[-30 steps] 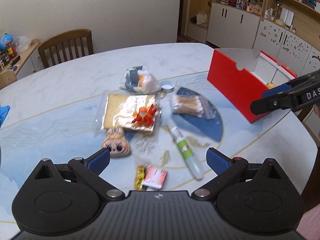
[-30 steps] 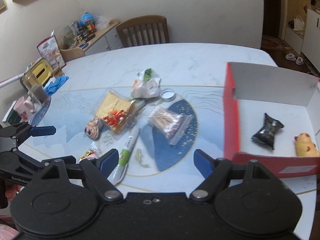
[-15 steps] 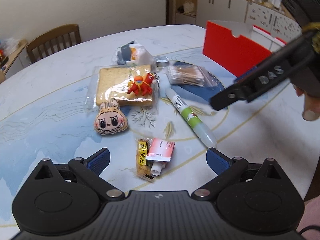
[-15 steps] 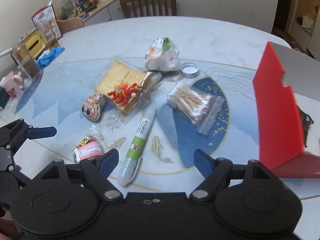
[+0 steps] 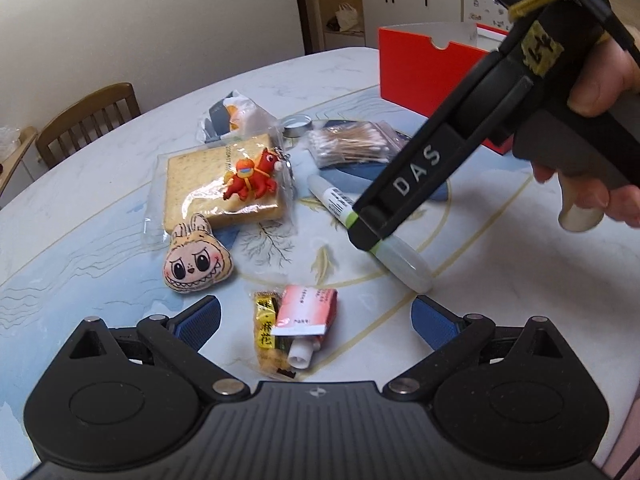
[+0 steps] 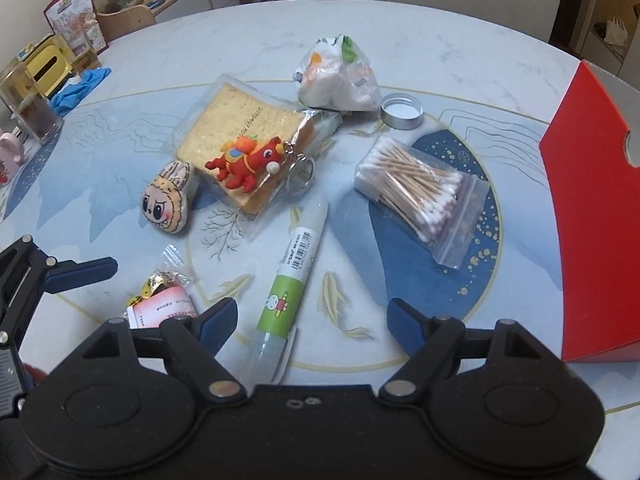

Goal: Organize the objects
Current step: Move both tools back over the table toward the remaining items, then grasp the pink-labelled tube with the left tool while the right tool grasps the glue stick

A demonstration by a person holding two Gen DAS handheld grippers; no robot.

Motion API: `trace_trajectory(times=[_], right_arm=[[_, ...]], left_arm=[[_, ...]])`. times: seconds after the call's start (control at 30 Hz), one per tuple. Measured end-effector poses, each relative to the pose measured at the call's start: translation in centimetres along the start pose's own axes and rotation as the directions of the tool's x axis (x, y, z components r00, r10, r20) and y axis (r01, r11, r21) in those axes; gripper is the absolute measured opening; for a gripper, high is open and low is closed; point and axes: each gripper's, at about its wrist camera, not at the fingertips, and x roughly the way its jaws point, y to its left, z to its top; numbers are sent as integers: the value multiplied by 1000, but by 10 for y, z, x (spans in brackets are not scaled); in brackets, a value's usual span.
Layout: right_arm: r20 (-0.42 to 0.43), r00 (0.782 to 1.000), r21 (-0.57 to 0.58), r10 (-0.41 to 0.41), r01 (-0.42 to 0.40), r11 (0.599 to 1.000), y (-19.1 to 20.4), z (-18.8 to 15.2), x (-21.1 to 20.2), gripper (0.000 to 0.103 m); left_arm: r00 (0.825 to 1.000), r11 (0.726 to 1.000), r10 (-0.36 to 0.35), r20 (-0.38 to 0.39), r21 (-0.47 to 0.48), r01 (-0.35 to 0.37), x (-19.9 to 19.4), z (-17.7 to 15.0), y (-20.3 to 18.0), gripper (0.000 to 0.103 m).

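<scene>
1. Since the earlier frames both grippers have dropped closer to the worktop (image 6: 460, 52); the right gripper (image 6: 310, 318) now sits low over the glue pen (image 6: 294, 270), which was further ahead before.
2. Right gripper fingers (image 6: 218, 316) apart, nothing clamped; pen cap lies between them at bottom centre.
3. Left gripper (image 5: 316, 320) fingers (image 5: 200, 318) apart, empty, either side of the snack packets (image 5: 294, 322) at lower centre.
4. Readable: "DAS" in white on the right gripper body, right of the left wrist frame; barcode and cartoon figure on the pen's green label; packet print too small to read.
5. Zip bag (image 6: 424, 192) holds cotton swabs, right of centre.
6. Clear wrapper holds the toast slice (image 6: 240, 132); red horse keychain (image 6: 246, 160) lies on it.
7. Red box (image 6: 596, 216) at right edge, contents hidden.
8. Plush face (image 6: 166, 202) left of the toast.
</scene>
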Motion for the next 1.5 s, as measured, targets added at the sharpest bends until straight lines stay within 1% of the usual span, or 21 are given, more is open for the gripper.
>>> trace_trajectory(times=[0.1, 0.13, 0.2, 0.27, 0.33, 0.43, 0.5, 0.53, 0.57, 0.6, 0.63, 0.7, 0.8, 0.87, 1.07, 1.13, 1.2, 1.23, 1.3, 1.43, 1.5], right_arm=[[-3, 1000, 11, -1, 1, 1000, 0, 0, 2, 80], [-4, 1000, 13, 0, 0, 1000, 0, 0, 3, 80], [-4, 1000, 12, 1, -1, 1000, 2, 1, 4, 80], [-6, 1000, 5, 1, -1, 1000, 4, 1, 5, 80], [-5, 1000, -4, -2, 2, 1000, 7, 2, 6, 79], [-6, 1000, -16, -2, 2, 1000, 10, 2, 8, 79], [-5, 1000, -26, -1, 0, 1000, 13, 2, 8, 79], [-5, 1000, -31, 0, 0, 1000, 14, 2, 9, 78], [-5, 1000, -37, 0, 0, 999, 16, 2, 9, 78], [-5, 1000, -43, -1, 0, 999, 17, 2, 10, 75], [-6, 1000, -47, -2, 2, 999, 18, 2, 10, 72], [-12, 1000, -49, 1, -1, 999, 18, 1, 12, 69], [-18, 1000, -50, 2, -3, 999, 18, 0, 14, 68], [-15, 1000, -59, -3, 2, 998, 19, 0, 14, 67], [-6, 1000, -79, -14, 14, 997, 22, 1, 13, 53], [1, 1000, -96, -26, 26, 995, 24, 0, 13, 41], [5, 999, -118, -44, 45, 992, 26, -1, 12, 34], [7, 999, -127, -48, 48, 991, 27, -1, 12, 30], [9, 999, -136, -46, 47, 990, 27, -2, 11, 24], [11, 999, -128, -42, 43, 991, 20, -5, 9, 18], [7, 1000, -112, -30, 31, 993, 13, -8, 6, 17]], left_arm=[[1000, 1000, 8, 7, -9, -8, 0, 0, 3, 91], [1000, 1000, 13, 7, -4, -13, 0, 0, 2, 86], [1000, 1000, 6, 3, 5, -6, 1, 0, 2, 78], [1000, 1000, 0, 0, 10, 0, 2, 0, 2, 68], [1000, 1000, -4, -8, 15, 4, 3, 0, 1, 61], [1000, 1000, 0, -4, 22, 0, 3, 0, 0, 56], [1000, 1000, -3, -3, 24, 3, 3, 1, 0, 55], [1000, 1000, 2, -3, 29, -1, 3, 2, -1, 53], [1000, 999, 9, -3, 36, -9, 3, 2, -2, 48], [1000, 999, 15, -4, 42, -15, 3, 3, -3, 46], [1000, 999, 18, -4, 44, -18, 3, 4, -3, 45], [1000, 999, 15, 6, 41, -15, 1, 6, -3, 45], [1000, 999, 2, -10, 40, -1, 4, 6, -2, 45], [1000, 999, 4, -14, 41, -4, 6, 6, -2, 42], [1000, 999, 3, -15, 54, -2, 5, 8, -6, 33], [1000, 996, 23, -15, 81, -21, 5, 8, -10, 31], [999, 994, 44, -17, 103, -42, 5, 7, -14, 28], [999, 993, 49, -20, 105, -47, 5, 7, -14, 25], [998, 994, 50, -27, 98, -47, 7, 8, -13, 24], [998, 996, 49, -35, 74, -47, 8, 10, -12, 24], [998, 998, 46, -41, 55, -44, 9, 13, -10, 24]])
